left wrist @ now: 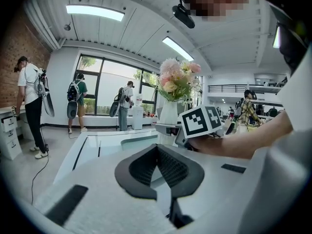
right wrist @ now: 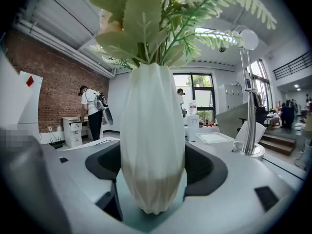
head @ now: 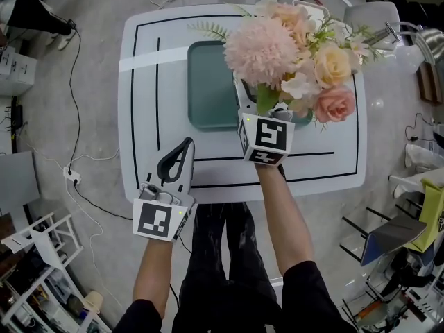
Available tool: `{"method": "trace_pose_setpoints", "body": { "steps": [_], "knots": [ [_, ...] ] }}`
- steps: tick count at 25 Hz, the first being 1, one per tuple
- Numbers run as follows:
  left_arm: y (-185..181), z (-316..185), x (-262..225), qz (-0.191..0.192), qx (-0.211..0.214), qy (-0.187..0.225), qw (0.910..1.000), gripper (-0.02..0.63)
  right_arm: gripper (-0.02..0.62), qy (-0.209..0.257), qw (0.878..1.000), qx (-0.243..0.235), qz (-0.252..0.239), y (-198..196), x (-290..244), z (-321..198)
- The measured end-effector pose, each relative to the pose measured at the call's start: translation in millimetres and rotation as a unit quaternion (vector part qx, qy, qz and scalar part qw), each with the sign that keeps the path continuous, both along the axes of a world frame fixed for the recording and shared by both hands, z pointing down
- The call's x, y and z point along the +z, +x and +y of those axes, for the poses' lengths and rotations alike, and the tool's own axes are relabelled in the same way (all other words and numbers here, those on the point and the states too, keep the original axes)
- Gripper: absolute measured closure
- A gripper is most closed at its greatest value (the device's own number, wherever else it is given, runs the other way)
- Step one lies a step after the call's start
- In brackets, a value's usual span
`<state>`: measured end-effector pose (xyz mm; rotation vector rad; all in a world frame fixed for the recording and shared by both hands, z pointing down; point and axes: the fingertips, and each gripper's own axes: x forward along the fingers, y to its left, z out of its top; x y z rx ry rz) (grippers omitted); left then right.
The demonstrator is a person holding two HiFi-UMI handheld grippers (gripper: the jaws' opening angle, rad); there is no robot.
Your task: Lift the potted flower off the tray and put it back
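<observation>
Potted flower [head: 291,54] upright in your right gripper [right wrist: 152,172]
It stood on the tray [head: 208,82], straight ahead, jaws pinching its sides (left gripper [head: 179,159] pressed together, well back).

Open on the left, crowded on the right

The surface [head: 146,116] lies bare left of the green tray [head: 208,82] and along its near edge, where the left claw [head: 182,152] hangs, jaws together. The vase [right wrist: 152,130] fills the right claw [right wrist: 153,167] at the tray's right end. Its flowers [head: 291,54] overhang that corner, and a lamp [right wrist: 248,106] stands just beyond.
</observation>
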<state>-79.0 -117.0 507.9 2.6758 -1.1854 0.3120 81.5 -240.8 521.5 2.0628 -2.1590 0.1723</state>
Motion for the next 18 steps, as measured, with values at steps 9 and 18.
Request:
{"method": "trace_pose_setpoints", "body": {
  "steps": [9,18],
  "knots": [
    [-2.5,-7.4,-2.8,0.000,0.003,0.010,0.9999,0.600,0.224,-0.008,1.000,-0.022,0.001,-4.6,-15.2,13.7],
    [31.8,-22.1,-55.7,0.010,0.003,0.030,0.9995,0.601,0.224,-0.017,0.999,-0.043,0.008,14.0,-74.7,49.9]
  ]
}}
